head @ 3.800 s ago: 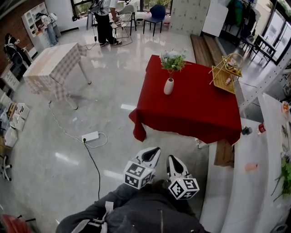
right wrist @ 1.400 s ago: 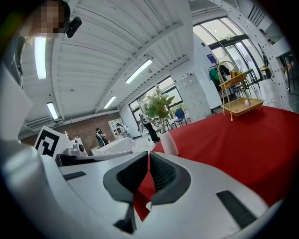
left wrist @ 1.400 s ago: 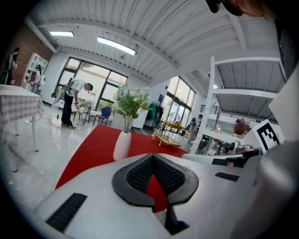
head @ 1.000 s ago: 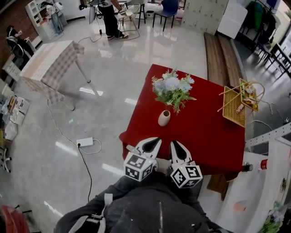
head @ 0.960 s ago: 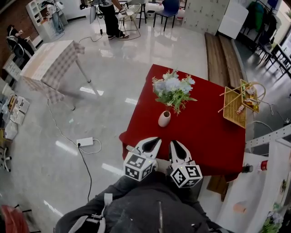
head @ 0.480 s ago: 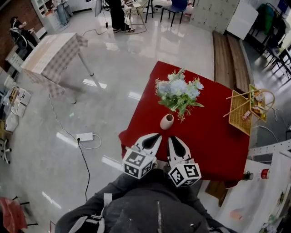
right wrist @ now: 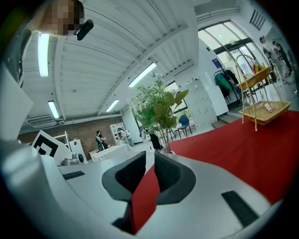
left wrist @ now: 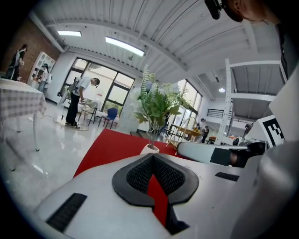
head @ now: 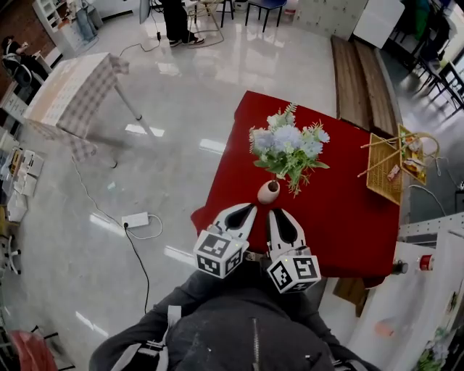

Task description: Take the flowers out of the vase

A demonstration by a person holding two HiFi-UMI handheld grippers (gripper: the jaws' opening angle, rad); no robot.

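Note:
A small white vase [head: 268,192] stands on the red table [head: 341,217] near its front edge, holding a bunch of pale blue flowers with green leaves [head: 288,147]. Both grippers are held side by side just short of the vase, over the table's near edge. My left gripper [head: 243,211] is shut and empty; in the left gripper view its jaws [left wrist: 152,157] point at the vase [left wrist: 150,149] and flowers [left wrist: 156,105]. My right gripper [head: 276,217] is shut and empty too; its own view [right wrist: 150,153] shows the flowers [right wrist: 159,112] straight ahead.
A wicker basket [head: 395,163] sits at the table's right side. A checked table [head: 69,94] stands at the far left, a power strip [head: 135,219] with its cable lies on the floor, and a white counter [head: 428,290] runs along the right. A person [head: 174,18] stands far back.
The red table and vase have come nearer in the head view. Both grippers have moved forward together, from short of the table to its near edge, close to the vase.

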